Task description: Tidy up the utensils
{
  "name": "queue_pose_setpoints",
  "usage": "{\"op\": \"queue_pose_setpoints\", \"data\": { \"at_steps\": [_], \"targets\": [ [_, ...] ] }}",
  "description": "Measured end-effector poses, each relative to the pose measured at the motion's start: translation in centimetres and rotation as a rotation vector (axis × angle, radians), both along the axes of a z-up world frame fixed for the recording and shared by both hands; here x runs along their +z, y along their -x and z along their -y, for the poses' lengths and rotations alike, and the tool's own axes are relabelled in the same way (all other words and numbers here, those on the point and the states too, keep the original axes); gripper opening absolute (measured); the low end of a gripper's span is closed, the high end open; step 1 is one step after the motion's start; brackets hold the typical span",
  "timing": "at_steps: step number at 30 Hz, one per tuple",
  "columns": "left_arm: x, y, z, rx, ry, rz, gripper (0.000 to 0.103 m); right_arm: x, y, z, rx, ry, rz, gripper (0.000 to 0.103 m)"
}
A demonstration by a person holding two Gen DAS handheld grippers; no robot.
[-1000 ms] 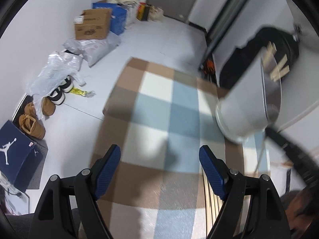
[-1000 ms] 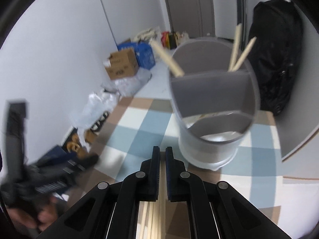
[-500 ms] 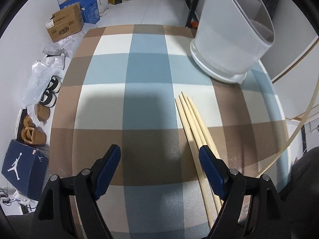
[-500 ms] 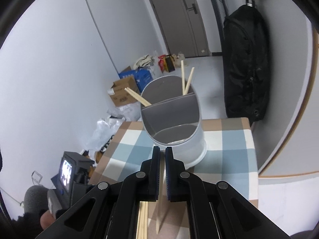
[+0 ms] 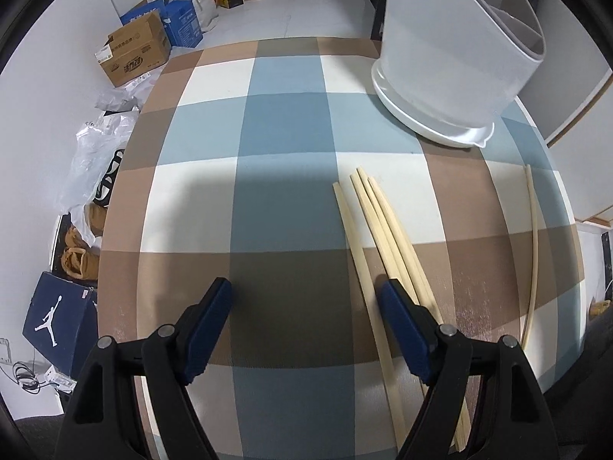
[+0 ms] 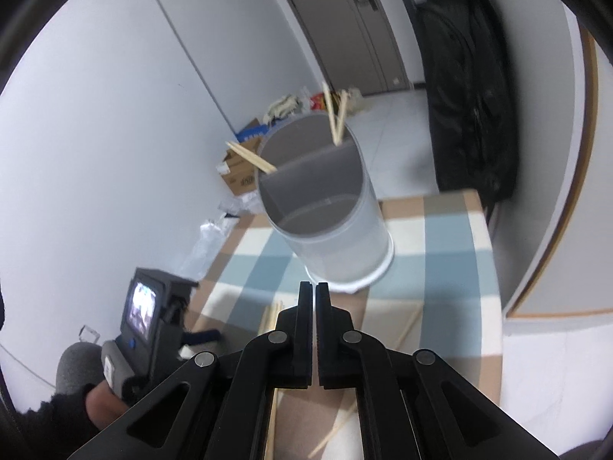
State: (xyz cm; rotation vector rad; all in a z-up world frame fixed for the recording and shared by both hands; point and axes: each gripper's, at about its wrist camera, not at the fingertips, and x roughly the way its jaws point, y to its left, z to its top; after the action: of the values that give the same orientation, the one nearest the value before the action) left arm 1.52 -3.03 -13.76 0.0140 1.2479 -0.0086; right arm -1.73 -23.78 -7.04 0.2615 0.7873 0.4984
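Bundle of pale wooden chopsticks (image 5: 387,237) on checked tablecloth (image 5: 283,122), long axis toward the grey divided holder (image 5: 456,50), under the closing, empty left gripper's (image 5: 306,299) right-hand finger; right gripper (image 6: 315,329), clenched empty, farther off.

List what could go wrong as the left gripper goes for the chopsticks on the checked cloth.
1. The pale wooden chopsticks in a bundle lie touching; the closing left gripper may take several or scatter them.
2. The lone chopstick lies near the table's edge and could roll off.
3. The tall grey divided holder might tip if bumped.
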Motion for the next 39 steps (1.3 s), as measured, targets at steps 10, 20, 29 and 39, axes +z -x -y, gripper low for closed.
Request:
{"op": "queue_pose_setpoints", "data": {
  "at_steps": [10, 20, 29, 39],
  "targets": [
    [0.1, -1.6, -0.8, 0.006, 0.016, -0.003, 0.054, -2.6, -0.9, 1.6, -0.037, -0.056, -0.137, 0.008],
    [-0.3, -3.1, 0.0, 0.000, -0.003, 0.011, 0.052, -4.2, -1.7, 3.0, -0.086, -0.084, -0.216, 0.013],
    [-0.1, -3.4, -0.9, 0.002, 0.082, 0.031, 0.002, -6.9, -4.1, 4.7, -0.157, -0.092, -0.348, 0.025],
    [3.3, -3.2, -3.0, 0.063, 0.254, 0.146, 0.001, -8.8, -7.4, 2.5, -0.170, 0.077, -0.416, 0.034]
  ]
}}
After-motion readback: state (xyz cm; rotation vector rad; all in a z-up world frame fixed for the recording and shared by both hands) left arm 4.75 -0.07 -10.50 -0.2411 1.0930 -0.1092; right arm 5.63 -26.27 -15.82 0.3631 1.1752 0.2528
